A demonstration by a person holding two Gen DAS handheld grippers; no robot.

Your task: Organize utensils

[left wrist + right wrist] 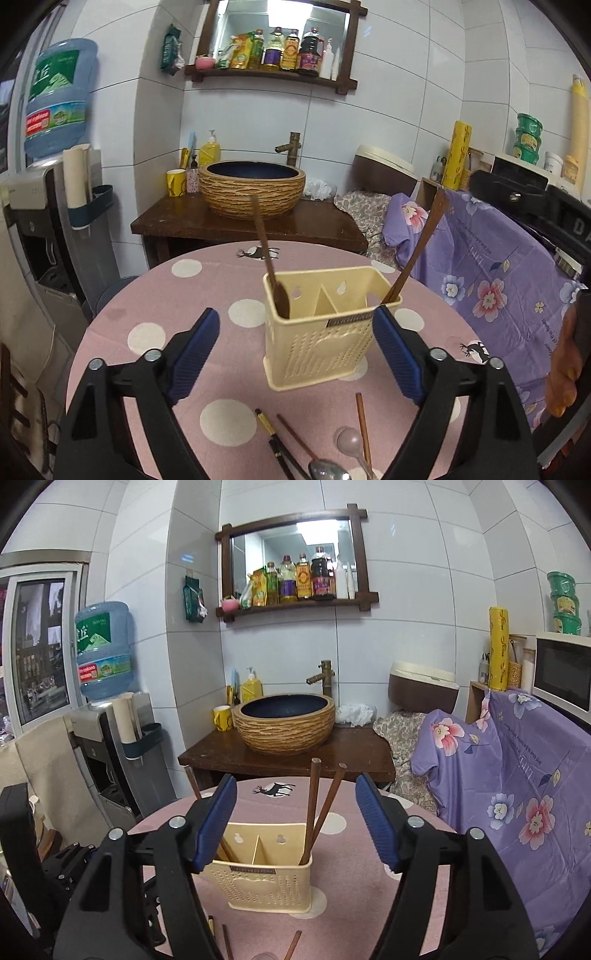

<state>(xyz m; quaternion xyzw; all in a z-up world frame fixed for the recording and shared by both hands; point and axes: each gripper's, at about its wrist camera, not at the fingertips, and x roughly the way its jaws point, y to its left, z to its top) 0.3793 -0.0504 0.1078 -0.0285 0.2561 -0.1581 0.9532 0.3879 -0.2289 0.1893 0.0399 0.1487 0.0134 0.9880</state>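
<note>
While both grippers hang above the pink dotted tabletop, the cream utensil holder sits mid-table, divided into compartments. The left gripper has its fingers spread wide, grasping nothing; the right gripper is released too, empty, framing the holder from above. A wooden spoon already stands in the holder's left compartment, and two wooden chopsticks lean in the right one. Loose pieces lie on the tabletop just in front of the holder: dark chopsticks, a single brown chopstick, a clear plastic spoon and a metal spoon. Best play, I reckon: drop low, pinch one thin stick near its middle, lift it clear, tip it upright and sort like with like. The metal spoon is cut off at the frame's bottom edge, and the holder's insides are mostly hidden, so its contents beyond those handles are unclear.
</note>
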